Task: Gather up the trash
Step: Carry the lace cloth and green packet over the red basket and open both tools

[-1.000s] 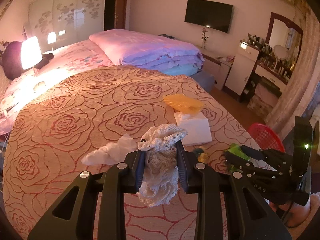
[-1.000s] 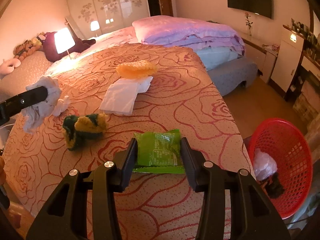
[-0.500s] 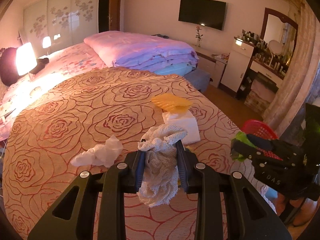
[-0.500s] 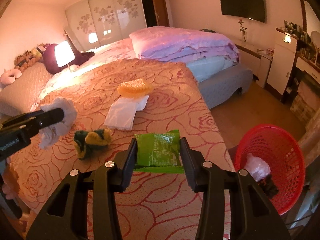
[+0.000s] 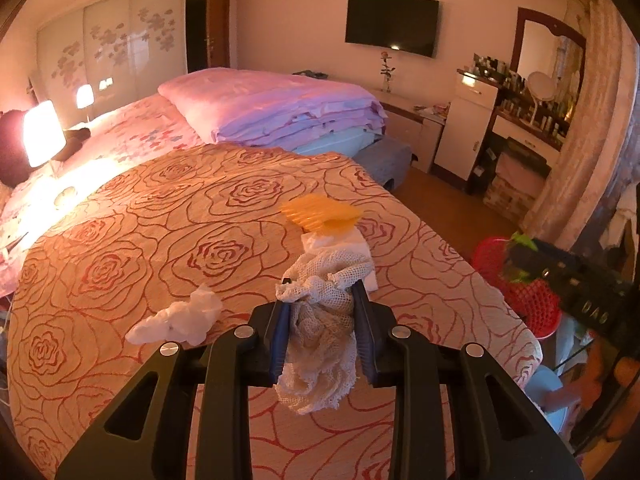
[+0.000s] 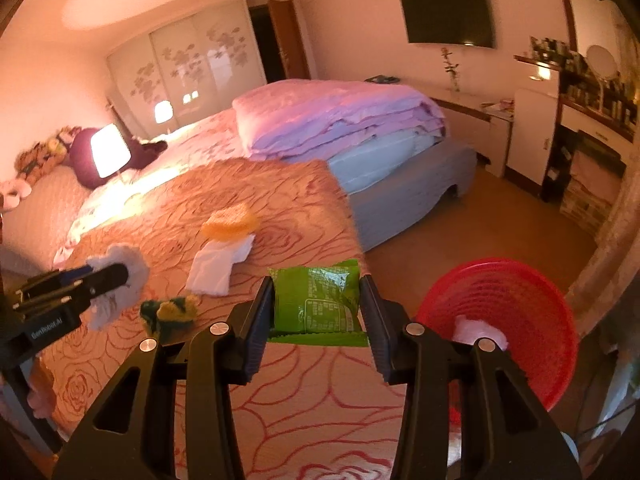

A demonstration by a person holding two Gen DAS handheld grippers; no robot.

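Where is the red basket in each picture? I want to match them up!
Left wrist view: the red basket is at the right edge, on the floor beyond the bed corner, partly hidden by the right hand-held gripper.
Right wrist view: the red basket is at lower right, beside the bed, with white trash inside.
Shared landmark: the yellow sponge on the rose bedspread.

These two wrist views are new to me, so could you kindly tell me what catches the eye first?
The green snack wrapper stands out, clamped in the right gripper over the bed's edge, with the red basket on the floor just to its right. The left gripper holds a wad of white mesh cloth above the rose-patterned bedspread, where a crumpled tissue lies.
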